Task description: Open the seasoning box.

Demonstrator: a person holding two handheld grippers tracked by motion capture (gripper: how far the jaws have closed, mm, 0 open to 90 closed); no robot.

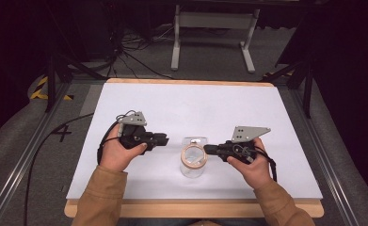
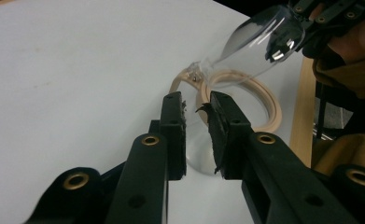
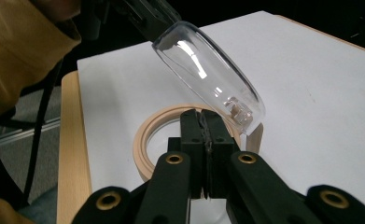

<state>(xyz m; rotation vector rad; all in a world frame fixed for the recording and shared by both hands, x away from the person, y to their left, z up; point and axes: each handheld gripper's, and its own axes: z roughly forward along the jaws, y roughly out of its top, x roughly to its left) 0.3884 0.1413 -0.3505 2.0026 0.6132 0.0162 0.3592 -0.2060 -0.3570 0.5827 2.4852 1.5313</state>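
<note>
A beige wooden ring (image 1: 184, 157) lies at the middle of the white table top (image 1: 196, 103), with a clear domed glass part (image 1: 194, 141) attached to it. In the gripper views the dome (image 3: 203, 65) tilts up off the ring (image 3: 145, 135) from a small hinge. My right gripper (image 1: 206, 149) reaches in from the right, and its jaws (image 3: 203, 114) press together at the ring's near edge. My left gripper (image 1: 167, 139) is a little left of the ring. Its jaws (image 2: 196, 100) stand slightly apart with nothing between them, pointing at the ring (image 2: 264, 100) and dome (image 2: 264, 37).
The white sheet rests on a wooden board (image 1: 196, 208) whose edge runs along the near side. Metal rails (image 1: 26, 160) flank the table. Behind the table, a white stand (image 1: 214, 21) and loose cables (image 1: 130, 52) sit on the grey floor.
</note>
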